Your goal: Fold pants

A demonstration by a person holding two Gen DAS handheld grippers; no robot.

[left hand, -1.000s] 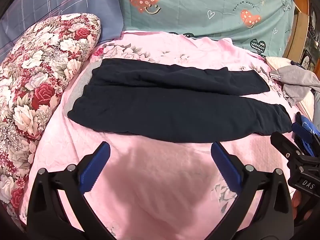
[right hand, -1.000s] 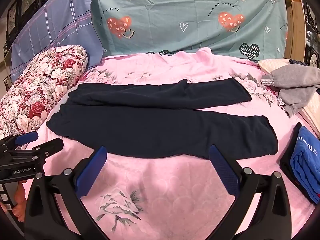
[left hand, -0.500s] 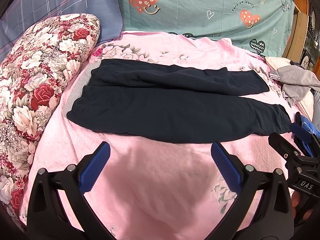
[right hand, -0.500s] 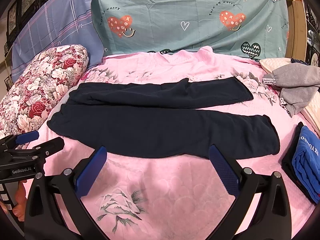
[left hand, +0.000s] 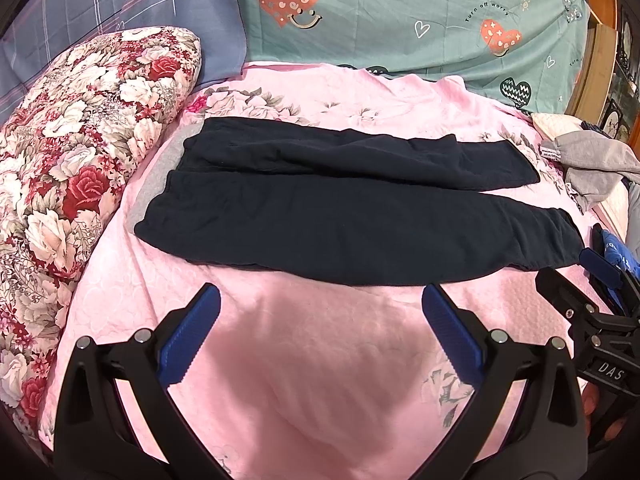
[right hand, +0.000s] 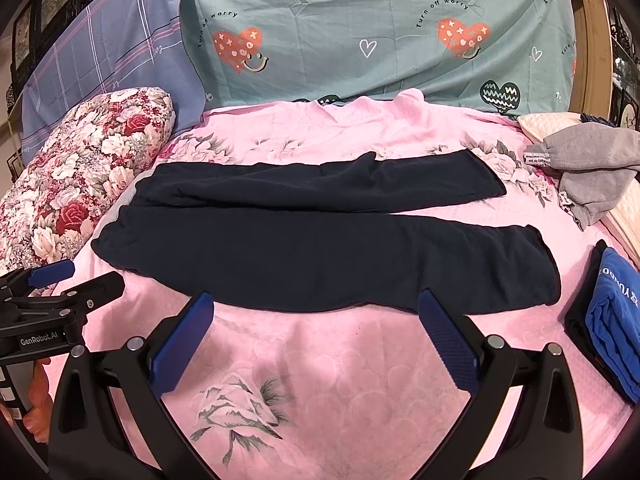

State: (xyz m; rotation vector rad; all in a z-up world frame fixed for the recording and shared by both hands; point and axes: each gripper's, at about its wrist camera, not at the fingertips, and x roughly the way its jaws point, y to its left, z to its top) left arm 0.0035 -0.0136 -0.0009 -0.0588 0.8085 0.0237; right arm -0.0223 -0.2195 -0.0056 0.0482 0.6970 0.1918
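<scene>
Both your left gripper (left hand: 320, 312) and right gripper (right hand: 314, 318) eased slightly nearer the dark pants (right hand: 320, 264), which lay flat and unfolded across the pink bed (right hand: 360, 380), jaws spread wide and empty, so folding had not begun.

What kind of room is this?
Most likely a bedroom: the dark pants lie on a bed's pink floral sheet, beside a rose-print pillow, with a teal heart-print cloth behind.
</scene>
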